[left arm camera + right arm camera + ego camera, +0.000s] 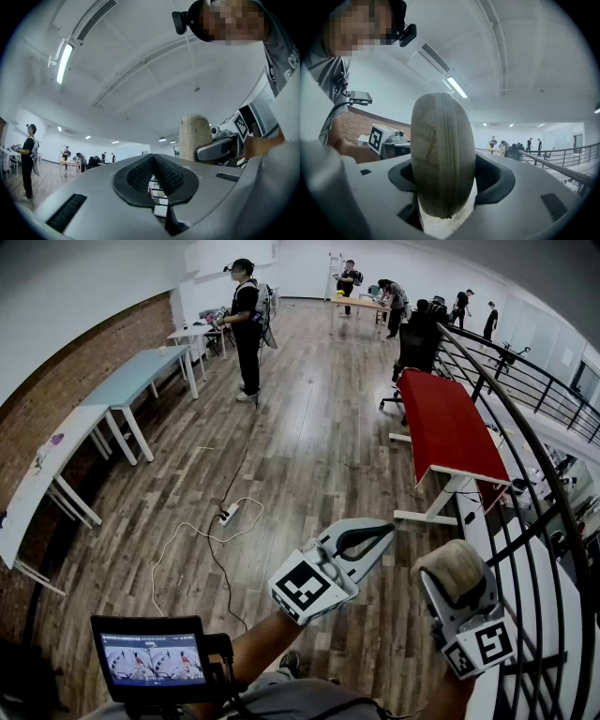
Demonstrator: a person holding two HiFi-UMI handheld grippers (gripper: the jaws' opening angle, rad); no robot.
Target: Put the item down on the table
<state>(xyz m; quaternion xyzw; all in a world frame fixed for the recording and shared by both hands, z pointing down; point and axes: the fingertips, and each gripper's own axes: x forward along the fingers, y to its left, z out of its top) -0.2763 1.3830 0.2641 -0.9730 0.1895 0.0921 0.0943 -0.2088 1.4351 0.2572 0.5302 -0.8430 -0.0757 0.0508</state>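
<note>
Zippered case (440,159) clamped upright in right gripper (457,585), jaws wide, left gripper (153,161) closed and empty: carry to red table (450,427), lower level until seated, then release.

This is a large open indoor hall used as a shared work or lab space. A wood plank floor (309,437) runs its whole length, with a brick wall (56,418) along one side and a metal railing (525,381) along the other. Plain work tables (141,371) line the brick wall, and a red-topped table (445,423) stands beside the railing. Several people (247,329) stand working. A power strip (228,515) lies on the floor, and strip lights (64,63) hang overhead.
</note>
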